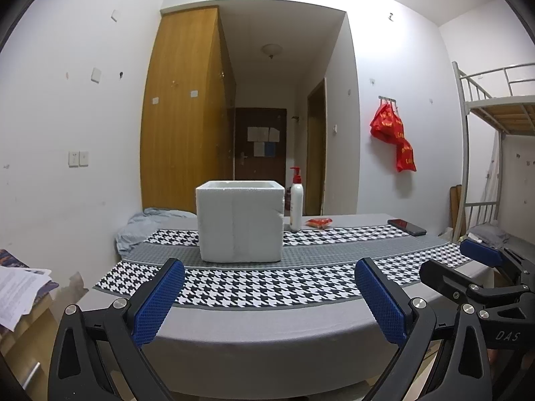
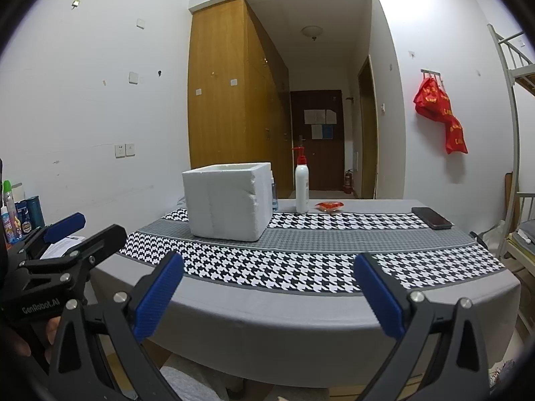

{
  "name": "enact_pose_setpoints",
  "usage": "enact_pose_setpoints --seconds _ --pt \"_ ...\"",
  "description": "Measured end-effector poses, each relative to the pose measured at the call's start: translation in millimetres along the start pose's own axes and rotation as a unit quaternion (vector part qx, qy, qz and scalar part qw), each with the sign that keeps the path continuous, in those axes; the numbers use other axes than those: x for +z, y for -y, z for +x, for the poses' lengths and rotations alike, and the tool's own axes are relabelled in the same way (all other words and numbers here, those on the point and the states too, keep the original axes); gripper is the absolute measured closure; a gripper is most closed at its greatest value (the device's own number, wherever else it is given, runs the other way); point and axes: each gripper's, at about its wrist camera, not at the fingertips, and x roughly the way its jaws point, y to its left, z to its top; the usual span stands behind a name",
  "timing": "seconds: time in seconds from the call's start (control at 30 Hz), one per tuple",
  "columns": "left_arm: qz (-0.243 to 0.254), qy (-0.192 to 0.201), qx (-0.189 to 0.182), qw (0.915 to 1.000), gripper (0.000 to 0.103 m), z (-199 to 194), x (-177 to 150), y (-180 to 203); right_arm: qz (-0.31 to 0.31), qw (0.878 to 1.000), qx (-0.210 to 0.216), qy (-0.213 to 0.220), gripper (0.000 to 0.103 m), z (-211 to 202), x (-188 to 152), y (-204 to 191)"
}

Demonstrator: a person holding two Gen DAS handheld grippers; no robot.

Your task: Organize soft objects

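Note:
A white foam box (image 1: 240, 222) stands upright on the cloth-covered table (image 1: 267, 320), far of centre; it also shows in the right wrist view (image 2: 227, 200). A small red-orange soft packet (image 1: 318, 222) lies behind it to the right, and shows in the right wrist view (image 2: 329, 206). My left gripper (image 1: 269, 285) is open and empty, held before the table's near edge. My right gripper (image 2: 267, 284) is open and empty too, beside it on the right; it also shows in the left wrist view (image 1: 468, 257).
A white pump bottle (image 1: 296, 204) stands right of the box. A black phone (image 1: 406, 227) lies at the table's far right. A grey cloth heap (image 1: 147, 225) lies at the far left. Papers (image 1: 20, 287) and bottles (image 2: 16, 217) are left; a bunk bed (image 1: 495, 140) right.

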Motion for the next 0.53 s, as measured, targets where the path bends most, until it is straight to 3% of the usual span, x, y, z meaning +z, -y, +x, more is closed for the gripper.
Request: enact_pose_setpoints --seconds 0.53 --pt "0.000 0.002 0.000 1.0000 0.001 -1.8 0.4 0.6 -0.002 1.000 0.002 -0.002 0.000 1.0 -0.1 0.9"
